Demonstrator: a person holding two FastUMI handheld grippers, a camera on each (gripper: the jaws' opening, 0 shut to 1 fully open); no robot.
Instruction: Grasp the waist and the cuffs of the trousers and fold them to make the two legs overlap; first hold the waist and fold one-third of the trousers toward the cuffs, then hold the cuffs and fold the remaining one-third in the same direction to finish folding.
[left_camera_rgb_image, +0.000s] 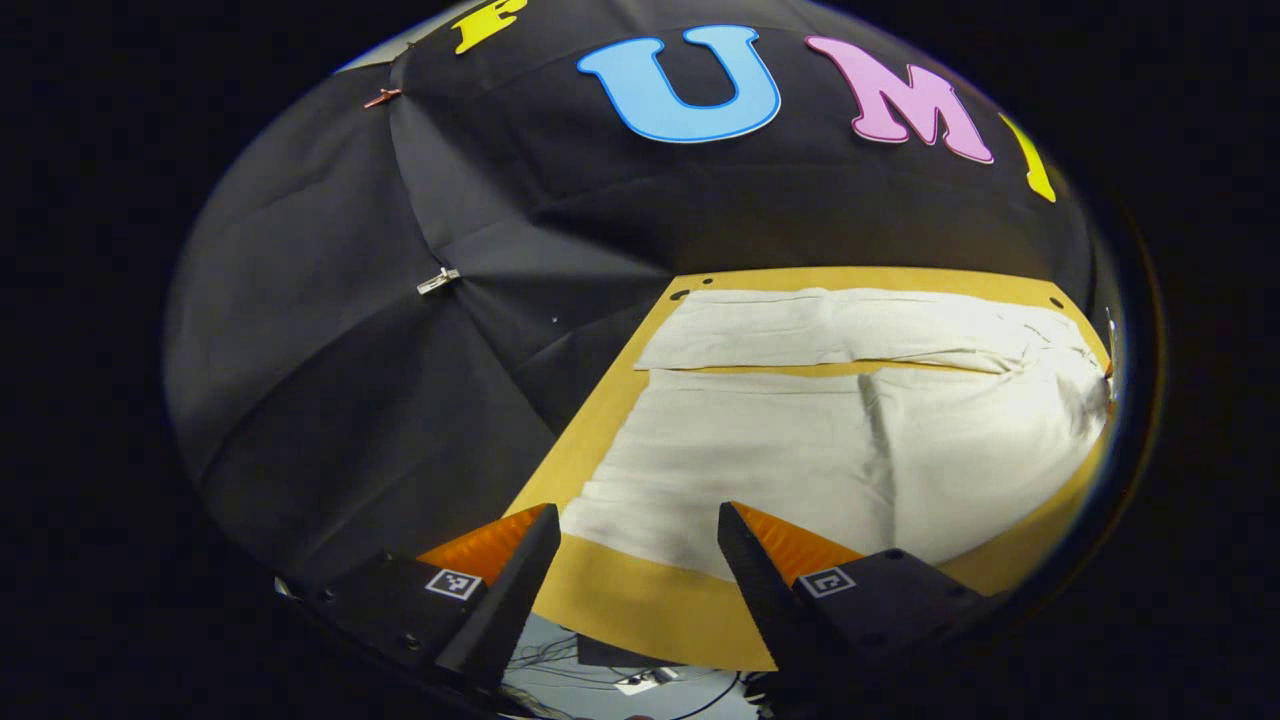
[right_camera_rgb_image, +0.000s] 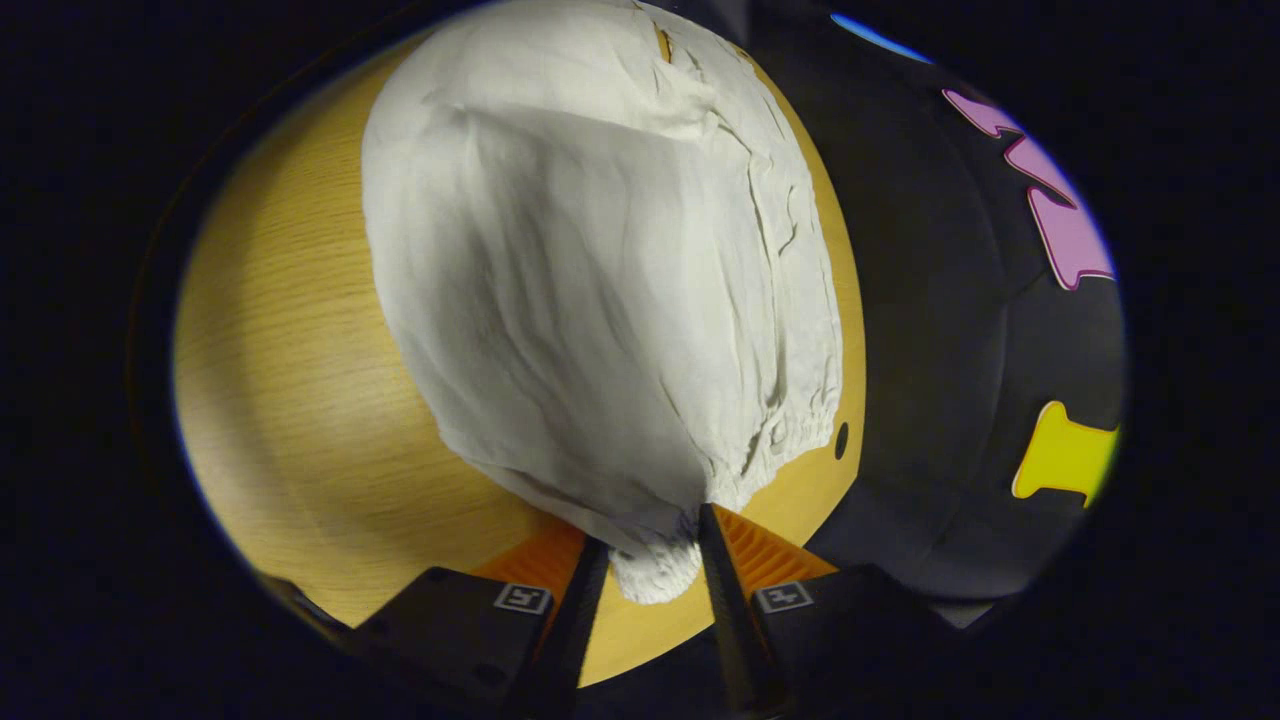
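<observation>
In the left gripper view I have the white trousers (left_camera_rgb_image: 800, 440) spread flat on the wooden table (left_camera_rgb_image: 640, 610), both legs running side by side with a narrow strip of table showing between them. The cuffs (left_camera_rgb_image: 640, 510) of the nearer leg lie just beyond my left gripper (left_camera_rgb_image: 638, 520), which hangs above the table's near edge with its jaws spread wide and nothing between them. The waist end lies at the far right of the table from here, where the cloth bunches into wrinkles. Below the table's edge I can make out some cables (left_camera_rgb_image: 600, 680) on the floor.

In the right gripper view my right gripper (right_camera_rgb_image: 650, 545) has its jaws drawn close around a gathered bit of the elastic waistband (right_camera_rgb_image: 655, 570); the cloth fills the gap, but I cannot tell for certain that both fingers press on it. From that spot the trousers (right_camera_rgb_image: 600, 280) billow up and away over the table (right_camera_rgb_image: 290, 380), the waist's ruffled hem running along the table's right edge beside a small dark hole (right_camera_rgb_image: 841, 440) in the tabletop.
</observation>
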